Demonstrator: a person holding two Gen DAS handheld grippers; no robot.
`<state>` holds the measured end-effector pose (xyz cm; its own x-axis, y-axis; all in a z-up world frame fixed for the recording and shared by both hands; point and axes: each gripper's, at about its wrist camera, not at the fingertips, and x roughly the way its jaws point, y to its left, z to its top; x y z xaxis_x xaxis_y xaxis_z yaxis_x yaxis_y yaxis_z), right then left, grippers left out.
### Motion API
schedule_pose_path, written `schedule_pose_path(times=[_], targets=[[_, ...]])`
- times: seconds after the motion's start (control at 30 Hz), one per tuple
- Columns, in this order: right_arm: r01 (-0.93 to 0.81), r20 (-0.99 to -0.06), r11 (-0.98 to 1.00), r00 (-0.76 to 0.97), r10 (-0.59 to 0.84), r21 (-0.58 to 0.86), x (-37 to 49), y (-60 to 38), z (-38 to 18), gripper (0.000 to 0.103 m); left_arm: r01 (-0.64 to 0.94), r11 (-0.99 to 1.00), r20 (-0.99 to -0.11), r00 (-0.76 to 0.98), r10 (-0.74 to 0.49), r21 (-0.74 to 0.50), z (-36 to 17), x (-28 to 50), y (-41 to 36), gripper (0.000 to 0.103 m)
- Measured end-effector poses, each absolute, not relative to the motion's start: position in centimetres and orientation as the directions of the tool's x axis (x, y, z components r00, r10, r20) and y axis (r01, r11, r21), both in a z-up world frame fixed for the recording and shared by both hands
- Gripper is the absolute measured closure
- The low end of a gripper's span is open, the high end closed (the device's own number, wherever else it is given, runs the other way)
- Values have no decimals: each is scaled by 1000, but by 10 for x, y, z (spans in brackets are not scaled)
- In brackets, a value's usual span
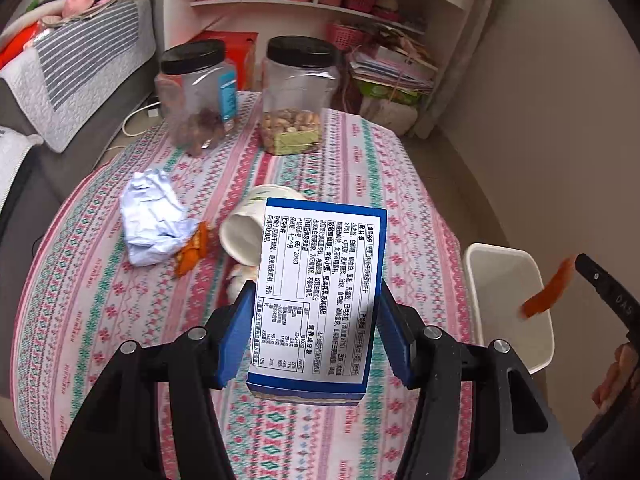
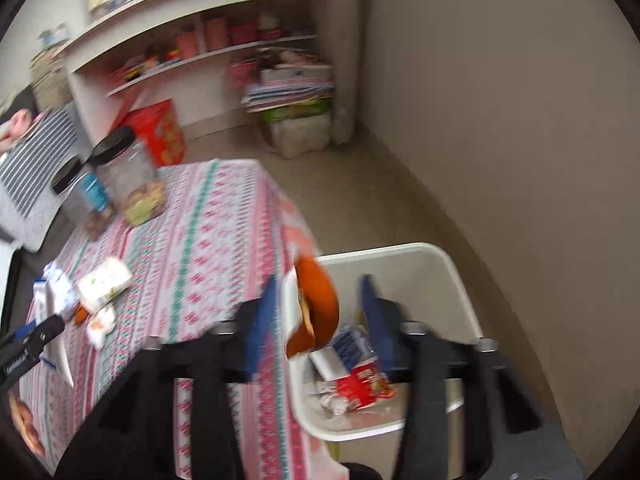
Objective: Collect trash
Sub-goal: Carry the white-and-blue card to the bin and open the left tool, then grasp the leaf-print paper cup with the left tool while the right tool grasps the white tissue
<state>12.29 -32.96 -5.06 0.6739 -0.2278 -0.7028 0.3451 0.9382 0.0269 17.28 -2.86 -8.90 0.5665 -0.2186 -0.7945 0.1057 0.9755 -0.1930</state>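
I had the left gripper (image 1: 316,320) clamped on the box (image 1: 320,292), lifted off the surface (image 1: 100,300) for carrying. My right gripper (image 2: 320,320), jaws apart, let the orange peel (image 2: 316,304) drop over the bin (image 2: 448,264).

A table under a pink, white and teal patterned tablecloth (image 1: 352,152) carries two clear plastic jars with black lids along its far edge: one with a blue label (image 1: 198,96) toward the far left corner, one holding nuts (image 1: 298,96) beside it. A white shelving unit (image 1: 320,4) stands beyond, and a grey-striped quilted cover (image 1: 80,68) lies left.
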Motion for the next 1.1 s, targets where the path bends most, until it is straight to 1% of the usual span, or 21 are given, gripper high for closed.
schedule_pose_path(times=[0.03, 0.07, 0.13, 0.2, 0.4, 0.53, 0.67, 0.7, 0.73, 0.77, 0.9, 1.1], targets=[[374, -691, 927, 677, -252, 29, 119, -337, -46, 28, 117, 973, -793, 565, -229, -198, -89, 173, -35, 46], [399, -681, 917, 679, -274, 29, 115, -343, -42, 24, 129, 971, -790, 565, -239, -201, -88, 172, -42, 46], [450, -656, 892, 683, -321, 32, 104, -355, -32, 12, 162, 967, -784, 566, -255, -198, -87, 171, -61, 46], [482, -636, 874, 691, -344, 52, 95, -366, -22, 8, 205, 960, -780, 563, -273, -189, -87, 169, -82, 46], [521, -597, 846, 716, -362, 113, 80, -389, -2, 7, 304, 935, -802, 505, -319, -181, -100, 168, -148, 46], [547, -590, 824, 717, -370, 147, 76, -405, 2, 7, 343, 912, -811, 453, -369, -224, -107, 175, -194, 46], [572, -580, 800, 719, -382, 182, 70, -416, 7, 7, 388, 886, -802, 427, -417, -254, -102, 180, -234, 45], [577, -579, 794, 719, -384, 190, 69, -418, 8, 7, 402, 875, -797, 417, -438, -271, -101, 181, -243, 42], [582, -579, 789, 719, -385, 197, 68, -421, 8, 7, 415, 866, -796, 404, -452, -281, -100, 183, -251, 31], [584, -579, 787, 719, -385, 202, 68, -422, 9, 7, 421, 863, -798, 396, -453, -281, -98, 185, -258, 24], [571, -587, 796, 722, -368, 203, 74, -419, 8, 7, 437, 867, -807, 407, -429, -240, -100, 185, -261, 24], [517, -614, 842, 719, -327, 157, 93, -397, 6, 7, 398, 914, -852, 450, -267, -76, -118, 197, -230, 24]])
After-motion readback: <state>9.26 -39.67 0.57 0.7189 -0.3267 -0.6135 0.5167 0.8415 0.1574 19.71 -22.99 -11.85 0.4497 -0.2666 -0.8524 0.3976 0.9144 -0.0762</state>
